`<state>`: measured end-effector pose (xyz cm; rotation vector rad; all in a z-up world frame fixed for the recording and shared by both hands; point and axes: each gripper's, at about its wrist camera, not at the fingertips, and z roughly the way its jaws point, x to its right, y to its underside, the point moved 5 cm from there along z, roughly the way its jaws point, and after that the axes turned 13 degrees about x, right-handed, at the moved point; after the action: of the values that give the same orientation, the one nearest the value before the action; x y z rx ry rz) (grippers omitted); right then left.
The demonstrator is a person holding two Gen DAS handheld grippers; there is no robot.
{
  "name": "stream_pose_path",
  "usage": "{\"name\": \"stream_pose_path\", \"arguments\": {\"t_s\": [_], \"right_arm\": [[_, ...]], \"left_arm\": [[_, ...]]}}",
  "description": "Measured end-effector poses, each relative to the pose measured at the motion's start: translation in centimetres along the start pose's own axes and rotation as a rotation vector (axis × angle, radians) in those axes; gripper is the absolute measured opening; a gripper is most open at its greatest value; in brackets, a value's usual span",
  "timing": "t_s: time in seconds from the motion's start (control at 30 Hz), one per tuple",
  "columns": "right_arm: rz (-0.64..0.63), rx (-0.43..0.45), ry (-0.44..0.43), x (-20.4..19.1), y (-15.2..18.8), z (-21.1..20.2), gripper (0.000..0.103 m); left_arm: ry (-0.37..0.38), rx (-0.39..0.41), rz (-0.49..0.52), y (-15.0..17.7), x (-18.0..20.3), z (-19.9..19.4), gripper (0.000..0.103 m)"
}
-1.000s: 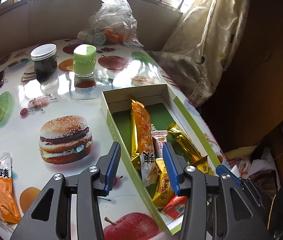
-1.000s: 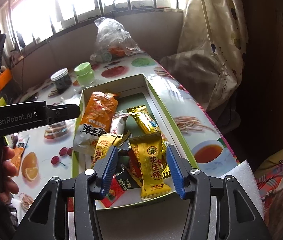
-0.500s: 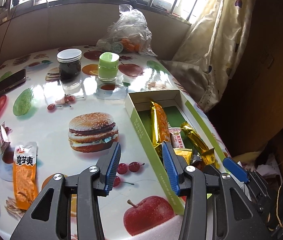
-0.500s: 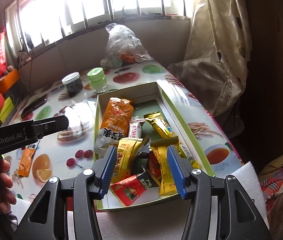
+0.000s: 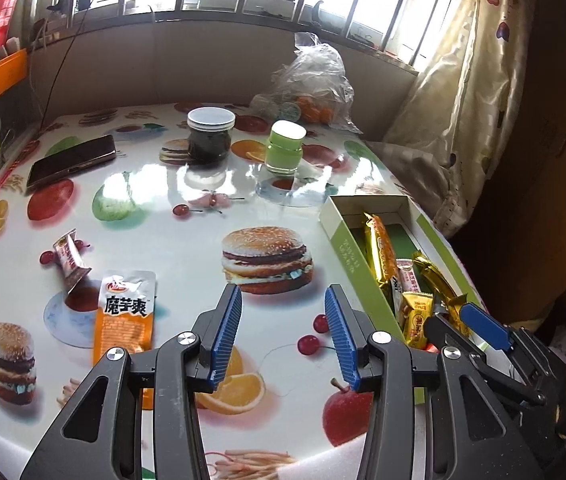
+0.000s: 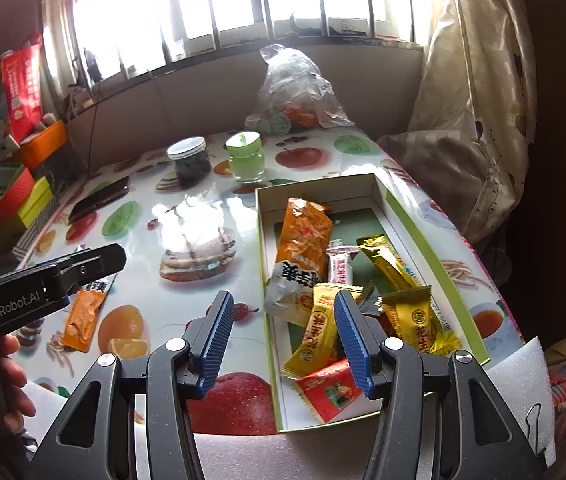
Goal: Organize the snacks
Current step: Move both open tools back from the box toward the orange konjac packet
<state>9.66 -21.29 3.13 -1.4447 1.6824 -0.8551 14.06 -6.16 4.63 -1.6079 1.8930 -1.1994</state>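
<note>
harsh window backlight, tabletop [image 5: 203, 184] glare

I'm holding my left gripper [image 5: 283, 334] level and pointing forward, its blue-padded jaws spread wide with nothing between them. My right gripper [image 6: 283, 340] is doing the same, jaws parted and gripping nothing. My left hand [image 6: 11, 380] is wrapping around the left gripper's handle, fingers curled.

Green box [image 5: 347, 248]: near end hidden behind right gripper [image 5: 463, 320], lower right of frame. Orange packet [image 6: 83, 312]: top covered by left gripper [image 6: 63, 276].
</note>
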Motion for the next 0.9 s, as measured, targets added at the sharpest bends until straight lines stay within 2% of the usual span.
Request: {"name": "stream_pose_path", "arguments": {"t_s": [0.23,0.47,0.9], "right_arm": [[-0.024,-0.014,-0.049,-3.0,0.0,1.0,0.052],[-0.056,-0.046,-0.130,-7.1,0.4,2.5,0.052],[-0.082,-0.170,-0.267,-14.2,2.5,6.4,0.052]], "left_arm": [[-0.042,0.008,-0.027,0.5,-3.1,-1.1,0.045],[-0.120,0.035,-0.079,1.1,-7.5,-3.0,0.045],[-0.222,0.047,-0.198,3.7,-15.3,-5.9,0.045]]}}
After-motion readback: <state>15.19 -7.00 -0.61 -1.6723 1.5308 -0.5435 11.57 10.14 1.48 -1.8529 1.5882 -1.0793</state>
